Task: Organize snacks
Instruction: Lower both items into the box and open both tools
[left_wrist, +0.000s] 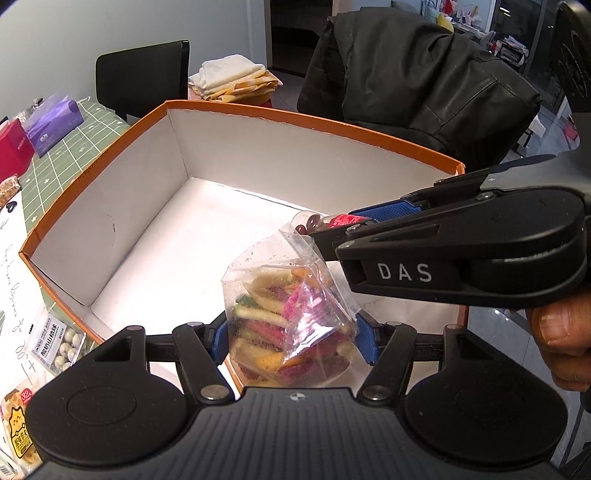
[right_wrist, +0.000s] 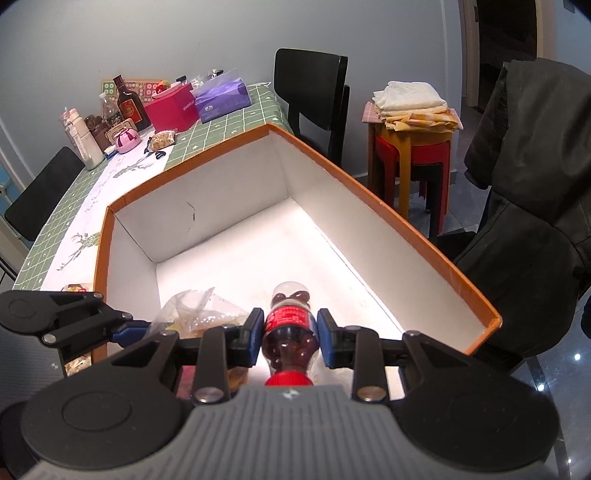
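The box (right_wrist: 388, 229) is otherwise bare, so the sorting looks barely begun. The left gripper (left_wrist: 293, 341) clamps a candy bag (left_wrist: 288, 325) over its 6 o'clock edge; the right gripper (right_wrist: 290, 338) grips a bottle (right_wrist: 290, 328) alongside. More snacks (left_wrist: 61, 341) wait at 8 o'clock on the surface (left_wrist: 70, 147).

both tools (left_wrist: 293, 341) (right_wrist: 290, 334) clamped, angled downward

Both wrist cameras look steeply down from close above into the orange box (left_wrist: 110, 177) (right_wrist: 369, 192), sharing its white floor and far chairs.
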